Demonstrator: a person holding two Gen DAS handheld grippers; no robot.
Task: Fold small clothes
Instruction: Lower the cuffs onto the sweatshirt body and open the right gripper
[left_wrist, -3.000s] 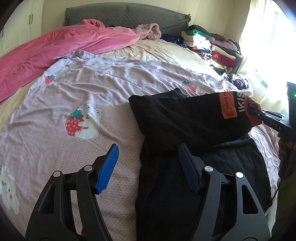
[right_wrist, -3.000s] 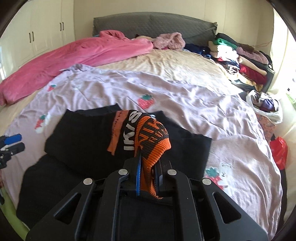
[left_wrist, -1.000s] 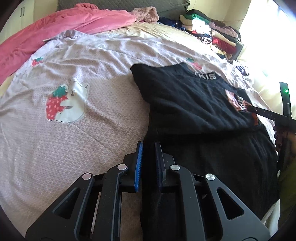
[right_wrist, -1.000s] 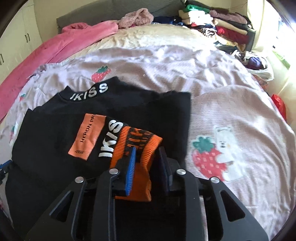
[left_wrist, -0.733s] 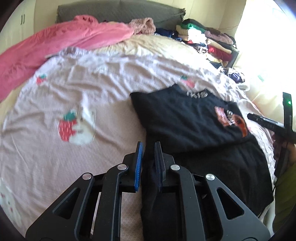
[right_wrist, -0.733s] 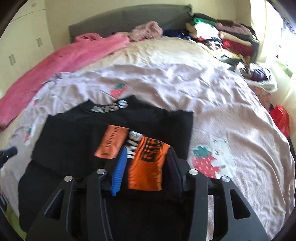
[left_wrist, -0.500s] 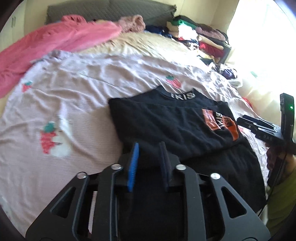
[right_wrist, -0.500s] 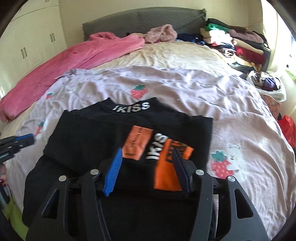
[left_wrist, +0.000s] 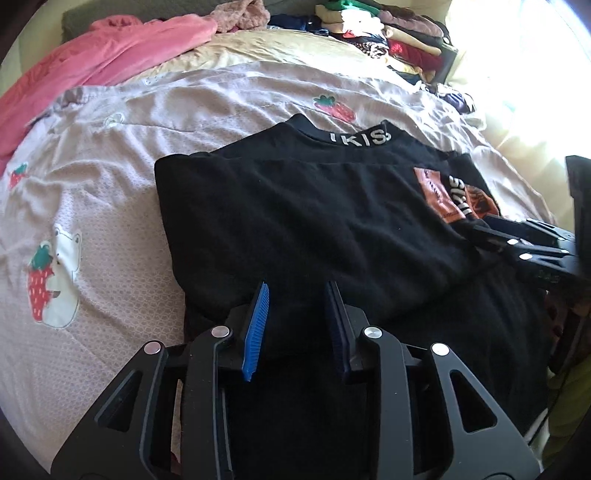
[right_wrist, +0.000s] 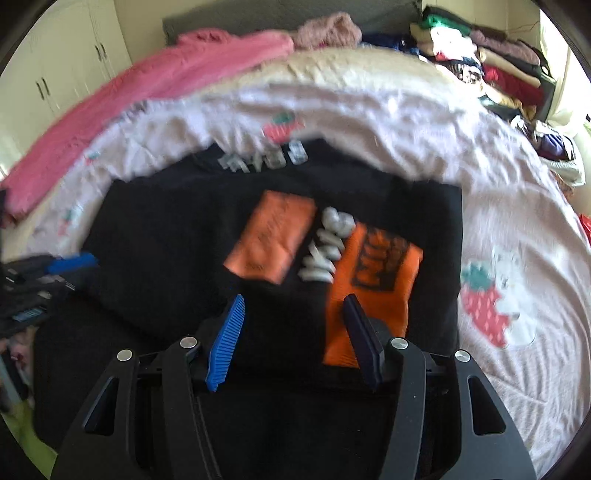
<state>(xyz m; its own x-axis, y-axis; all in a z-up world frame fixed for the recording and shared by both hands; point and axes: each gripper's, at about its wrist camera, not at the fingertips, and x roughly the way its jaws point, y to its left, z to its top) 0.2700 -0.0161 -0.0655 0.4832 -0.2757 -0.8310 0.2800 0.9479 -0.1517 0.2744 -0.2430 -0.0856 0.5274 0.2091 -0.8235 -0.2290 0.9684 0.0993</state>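
A black top (left_wrist: 295, 221) lies partly folded on a bed, spread over a lilac sheet (left_wrist: 110, 221) printed with strawberries and white bears. Its collar, lettered in white, points toward the headboard, and one sleeve with an orange cuff (right_wrist: 373, 280) and an orange patch (right_wrist: 271, 238) is folded across the chest. The lower part of the garment runs toward the near edge of the bed, under both tools.

The left gripper (left_wrist: 297, 325) hangs over the near left side of the top, its jaws opening, the blue pads parted with only dark cloth below them and nothing pinched between. The right gripper (right_wrist: 293, 332) stands over the folded sleeve with its jaws spread; the orange cuff lies just ahead of and partly behind the right-hand pad, and neither pad presses on it. The right wrist view is blurred. In the left wrist view the right gripper shows at the far right, beside the orange patch.

Beyond the top, a pink blanket (left_wrist: 110, 55) is heaped along the left of the bed near a grey headboard (right_wrist: 258, 18), and a stack of folded clothes (right_wrist: 480, 55) sits at the far right corner. White cupboards (right_wrist: 55, 74) stand to the left.
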